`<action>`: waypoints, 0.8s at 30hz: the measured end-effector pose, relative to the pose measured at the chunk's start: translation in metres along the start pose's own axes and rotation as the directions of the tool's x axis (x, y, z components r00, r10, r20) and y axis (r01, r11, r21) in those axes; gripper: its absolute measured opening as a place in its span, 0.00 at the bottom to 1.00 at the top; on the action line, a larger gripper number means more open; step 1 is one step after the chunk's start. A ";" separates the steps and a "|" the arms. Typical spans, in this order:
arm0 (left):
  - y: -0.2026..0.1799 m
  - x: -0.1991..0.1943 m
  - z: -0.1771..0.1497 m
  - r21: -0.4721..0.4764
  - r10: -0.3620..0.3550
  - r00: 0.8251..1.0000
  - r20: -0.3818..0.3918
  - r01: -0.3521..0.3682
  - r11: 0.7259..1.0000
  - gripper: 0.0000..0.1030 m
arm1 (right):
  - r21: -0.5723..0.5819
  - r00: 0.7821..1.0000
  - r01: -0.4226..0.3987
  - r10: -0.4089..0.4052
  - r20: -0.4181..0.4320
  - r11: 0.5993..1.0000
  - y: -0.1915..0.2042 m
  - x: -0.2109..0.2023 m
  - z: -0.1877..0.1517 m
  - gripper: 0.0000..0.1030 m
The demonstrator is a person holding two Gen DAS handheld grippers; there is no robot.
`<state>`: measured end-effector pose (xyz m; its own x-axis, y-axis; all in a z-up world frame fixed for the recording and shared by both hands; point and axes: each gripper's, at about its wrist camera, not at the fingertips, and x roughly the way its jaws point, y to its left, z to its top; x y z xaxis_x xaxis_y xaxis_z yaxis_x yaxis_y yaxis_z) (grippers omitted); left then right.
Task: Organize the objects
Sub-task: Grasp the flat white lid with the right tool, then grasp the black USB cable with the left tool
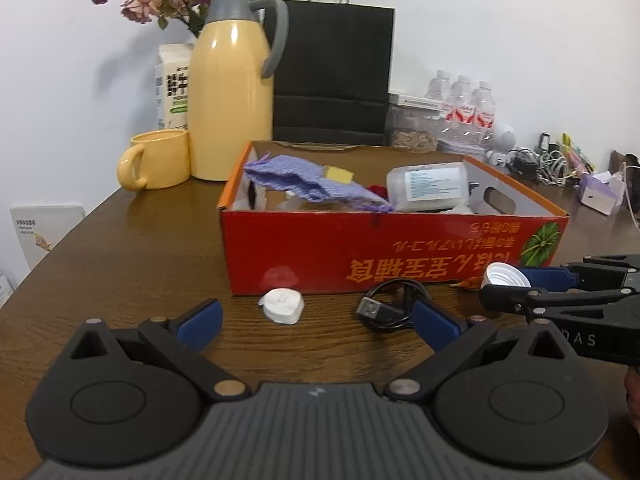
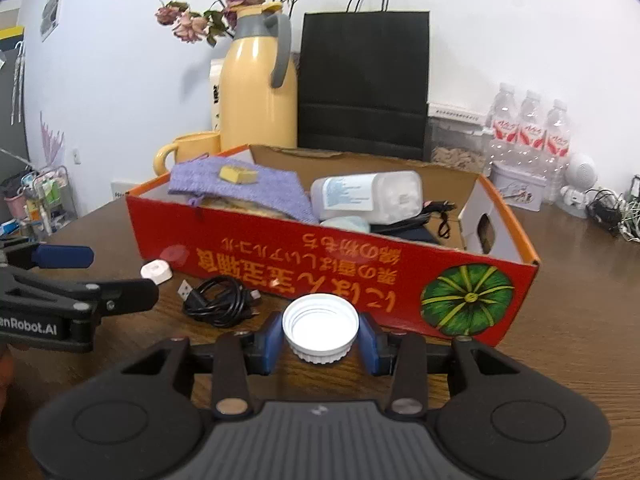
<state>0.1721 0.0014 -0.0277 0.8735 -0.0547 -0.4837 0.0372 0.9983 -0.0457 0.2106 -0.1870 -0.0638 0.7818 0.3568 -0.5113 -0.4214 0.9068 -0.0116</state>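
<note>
Now, in the left wrist view, the left gripper (image 1: 316,322) is spread wide over the brown desk (image 1: 132,248) with nothing between its blue pads. A small white tape roll (image 1: 281,306) lies just ahead at twelve o'clock. A coiled black cable (image 1: 390,306) lies at one o'clock, near the right pad. The red box (image 1: 394,252) stands behind them, holding a purple cloth (image 1: 312,184) and a white bottle (image 1: 430,187). At three o'clock, the right gripper (image 1: 505,280) pinches a white cap (image 1: 505,278).

From the right wrist view, the right gripper (image 2: 320,334) squeezes the white cap (image 2: 320,328) on both sides, open side up, right in front of the red box (image 2: 340,276). The black cable (image 2: 220,300) lies at ten o'clock, and the left gripper (image 2: 116,276) sits at nine o'clock.
</note>
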 end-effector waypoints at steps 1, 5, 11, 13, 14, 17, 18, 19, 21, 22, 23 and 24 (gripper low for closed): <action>-0.003 0.001 0.000 0.007 -0.003 1.000 -0.001 0.003 1.000 1.00 | 0.002 1.000 0.004 -0.004 0.005 1.000 -0.001 -0.001 0.000 0.38; -0.015 0.007 0.002 0.032 -0.009 1.000 -0.018 0.009 0.999 1.00 | 0.011 1.000 0.018 -0.018 0.024 1.000 -0.005 -0.004 0.001 0.38; -0.034 0.021 0.004 0.071 -0.007 0.998 -0.059 0.011 0.997 1.00 | 0.040 0.998 0.042 -0.043 0.045 0.998 -0.016 -0.010 0.000 0.38; -0.037 0.026 0.005 0.073 -0.003 0.997 -0.072 0.008 0.997 1.00 | 0.045 0.998 0.046 -0.048 0.049 0.998 -0.019 -0.011 -0.001 0.38; -0.039 0.028 0.005 0.071 -0.004 0.997 -0.076 0.009 0.997 1.00 | 0.047 0.997 0.048 -0.050 0.051 0.998 -0.020 -0.012 -0.001 0.38; -0.041 0.032 0.007 0.071 -0.008 0.997 -0.075 0.014 0.997 1.00 | 0.054 0.997 0.053 -0.056 0.060 0.997 -0.025 -0.014 -0.002 0.38; -0.042 0.033 0.007 0.072 -0.006 0.997 -0.077 0.012 0.997 1.00 | 0.056 0.996 0.054 -0.058 0.062 0.997 -0.025 -0.014 -0.002 0.38; -0.043 0.034 0.008 0.074 -0.006 0.997 -0.080 0.012 0.997 1.00 | 0.058 0.996 0.055 -0.059 0.064 0.997 -0.027 -0.015 -0.002 0.38; -0.044 0.037 0.009 0.073 -0.008 0.996 -0.087 0.014 0.997 1.00 | 0.061 0.996 0.057 -0.061 0.068 0.997 -0.028 -0.016 -0.002 0.38; -0.045 0.038 0.009 0.073 -0.005 0.996 -0.089 0.012 0.997 1.00 | 0.060 0.996 0.056 -0.061 0.069 0.997 -0.028 -0.016 -0.002 0.38; -0.045 0.039 0.009 0.071 -0.003 0.996 -0.091 0.009 0.997 1.00 | 0.060 0.996 0.056 -0.060 0.070 0.997 -0.028 -0.017 -0.002 0.38; -0.045 0.040 0.009 0.070 0.000 0.996 -0.094 0.007 0.998 1.00 | 0.058 0.996 0.055 -0.059 0.071 0.997 -0.028 -0.017 -0.003 0.38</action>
<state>0.2099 -0.0457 -0.0368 0.8241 -0.0569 -0.5636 0.0772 0.9969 0.0123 0.2079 -0.2192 -0.0569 0.8361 0.3176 -0.4472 -0.3503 0.9366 0.0102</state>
